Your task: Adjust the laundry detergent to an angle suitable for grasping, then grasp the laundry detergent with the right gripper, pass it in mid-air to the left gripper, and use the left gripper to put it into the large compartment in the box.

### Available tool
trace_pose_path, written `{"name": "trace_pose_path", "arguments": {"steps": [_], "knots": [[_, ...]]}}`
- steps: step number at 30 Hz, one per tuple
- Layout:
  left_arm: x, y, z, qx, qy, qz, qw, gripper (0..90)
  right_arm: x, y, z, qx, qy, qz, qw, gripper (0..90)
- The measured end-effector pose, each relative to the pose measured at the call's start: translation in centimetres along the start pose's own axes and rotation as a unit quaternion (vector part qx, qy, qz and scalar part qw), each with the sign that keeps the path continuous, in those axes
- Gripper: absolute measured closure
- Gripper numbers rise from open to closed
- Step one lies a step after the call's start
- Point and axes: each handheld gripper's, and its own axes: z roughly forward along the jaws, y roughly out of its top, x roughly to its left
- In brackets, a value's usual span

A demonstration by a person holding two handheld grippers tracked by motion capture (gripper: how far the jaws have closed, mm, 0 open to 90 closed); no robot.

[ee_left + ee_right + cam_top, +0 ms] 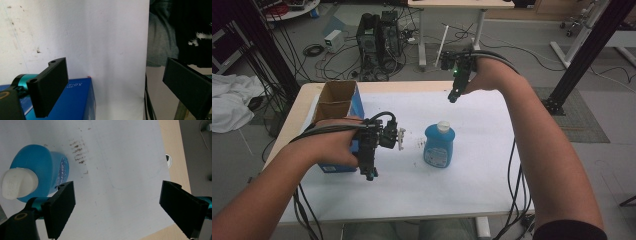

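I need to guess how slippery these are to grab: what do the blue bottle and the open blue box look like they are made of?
The blue bottle looks like smooth, slightly glossy plastic with a white plastic cap and a printed label. The blue box seems to be cardboard: its raw brown inside shows at the open top, while its printed blue outside has a light sheen.

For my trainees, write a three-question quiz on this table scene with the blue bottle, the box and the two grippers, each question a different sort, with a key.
1. True or false: the blue bottle stands upright with its white cap on.
2. Which gripper is beside the blue cardboard box? A) left B) right C) neither
3. Fill in: the right gripper's jaws are ____, with nothing between them.

Key: 1 true. 2 A, the left gripper. 3 open.
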Motion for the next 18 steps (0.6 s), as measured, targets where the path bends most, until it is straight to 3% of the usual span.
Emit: {"name": "trace_pose_path", "arguments": {"steps": [10, 18], "knots": [[-0.1, -0.1, 0.3, 0.001, -0.006, -0.002, 1.0, 6.1, -0.1, -0.4, -0.3, -0.006, -0.002, -0.003, 1.0, 12.4], [-0.1, -0.2, 0.1, -0.005, 0.001, 0.004, 1.0, 6.1, 0.0, -1.0, 0.7, -0.014, 0.005, 0.009, 0.9999, 12.4]]}}
